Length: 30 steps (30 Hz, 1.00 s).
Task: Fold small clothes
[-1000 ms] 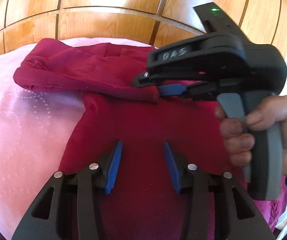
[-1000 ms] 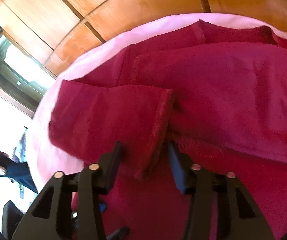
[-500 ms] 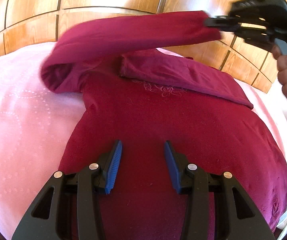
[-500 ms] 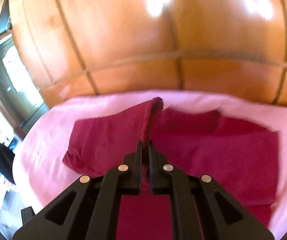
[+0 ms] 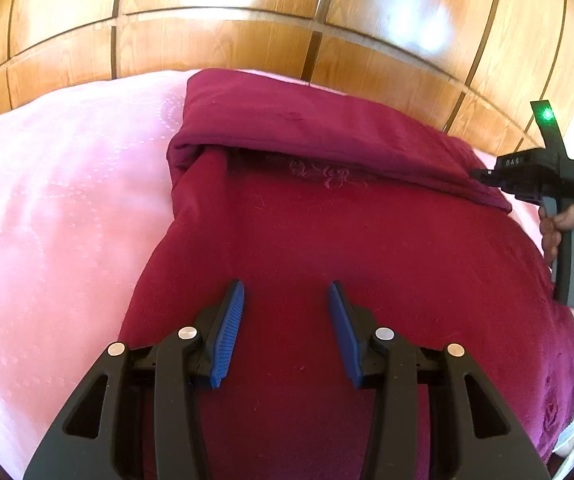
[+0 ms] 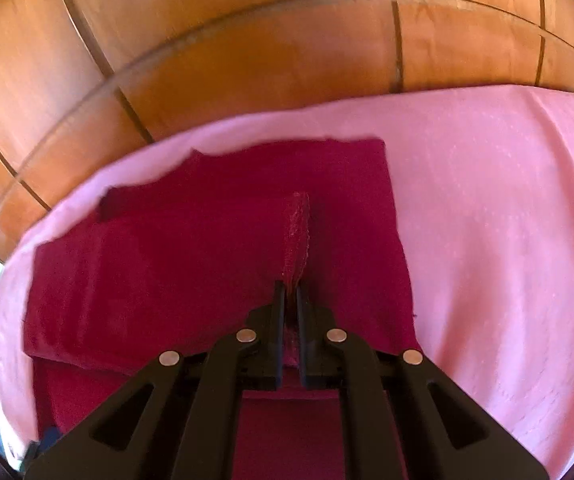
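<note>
One garment (image 5: 347, 264), a dark red top, lies spread on a pink bedcover (image 5: 59, 216), and by the look of it the fold is partly done. A sleeve (image 5: 327, 136) is laid across the chest, running from the left shoulder over to the right edge, just above a small embroidered motif. The right gripper (image 6: 291, 292) is pinched tight on the cuff (image 6: 297, 232) of that sleeve, its jaws almost meeting with the hem standing up between them; in the left wrist view it sits at the far right edge of the top, low against the cloth. The left gripper (image 5: 285, 308) hovers over the lower body of the top with its jaws spread and nothing between its blue pads (image 5: 231, 320); whether it presses on the fabric I cannot tell.

My judgement: the cuff has yet to be let go. Whether the other sleeve is already folded in I cannot tell. After that the body would need folding up from the hem, which is not yet done. The cloth looks soft and a little fuzzy, so it should hold a crease loosely and may drag on the bedcover.

Behind the bed stands a glossy wooden panelled wall (image 5: 247, 20), catching bright light
</note>
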Each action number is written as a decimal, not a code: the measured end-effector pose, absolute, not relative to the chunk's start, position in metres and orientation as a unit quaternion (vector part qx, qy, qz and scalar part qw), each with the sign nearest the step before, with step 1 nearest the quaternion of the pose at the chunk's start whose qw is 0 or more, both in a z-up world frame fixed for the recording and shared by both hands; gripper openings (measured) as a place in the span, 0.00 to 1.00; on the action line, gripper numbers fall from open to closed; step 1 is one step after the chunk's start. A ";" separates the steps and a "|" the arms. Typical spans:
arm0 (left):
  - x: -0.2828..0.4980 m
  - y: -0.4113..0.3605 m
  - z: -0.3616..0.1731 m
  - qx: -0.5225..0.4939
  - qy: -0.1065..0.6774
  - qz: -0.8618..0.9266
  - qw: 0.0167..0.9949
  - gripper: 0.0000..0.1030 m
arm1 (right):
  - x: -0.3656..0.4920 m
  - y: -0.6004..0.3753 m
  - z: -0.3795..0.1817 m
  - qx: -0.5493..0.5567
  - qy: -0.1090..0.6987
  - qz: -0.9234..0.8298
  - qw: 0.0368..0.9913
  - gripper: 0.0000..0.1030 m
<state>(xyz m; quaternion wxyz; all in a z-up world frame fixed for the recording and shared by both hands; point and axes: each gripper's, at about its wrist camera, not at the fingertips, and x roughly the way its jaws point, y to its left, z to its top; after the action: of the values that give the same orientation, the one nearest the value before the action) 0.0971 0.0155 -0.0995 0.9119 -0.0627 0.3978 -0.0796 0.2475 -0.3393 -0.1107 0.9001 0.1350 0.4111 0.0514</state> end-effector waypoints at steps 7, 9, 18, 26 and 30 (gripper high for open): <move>0.121 0.025 -0.056 -0.066 0.381 -0.054 0.921 0.42 | 0.244 -0.335 -0.108 0.114 0.404 0.059 0.906 0.05; 0.142 0.042 -0.045 -0.089 0.374 -0.026 0.923 0.45 | 0.242 -0.333 -0.104 0.109 0.406 0.059 0.906 0.06; 0.231 0.124 -0.043 -0.180 0.393 0.020 0.901 0.71 | 0.221 -0.331 -0.068 0.089 0.355 0.076 0.927 0.52; 0.289 0.147 -0.077 -0.270 0.438 -0.046 0.856 0.56 | 0.238 -0.286 -0.076 0.024 0.365 0.121 0.923 0.54; 0.303 0.125 -0.079 -0.233 0.447 -0.069 0.861 0.15 | 0.251 -0.285 -0.101 0.024 0.393 0.112 0.913 0.54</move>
<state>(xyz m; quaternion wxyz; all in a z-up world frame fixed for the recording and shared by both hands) 0.3029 0.1254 -0.0791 0.8608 -0.2326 0.4474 -0.0693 0.2509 -0.2846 -0.1011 0.9125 0.0245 0.3927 0.1118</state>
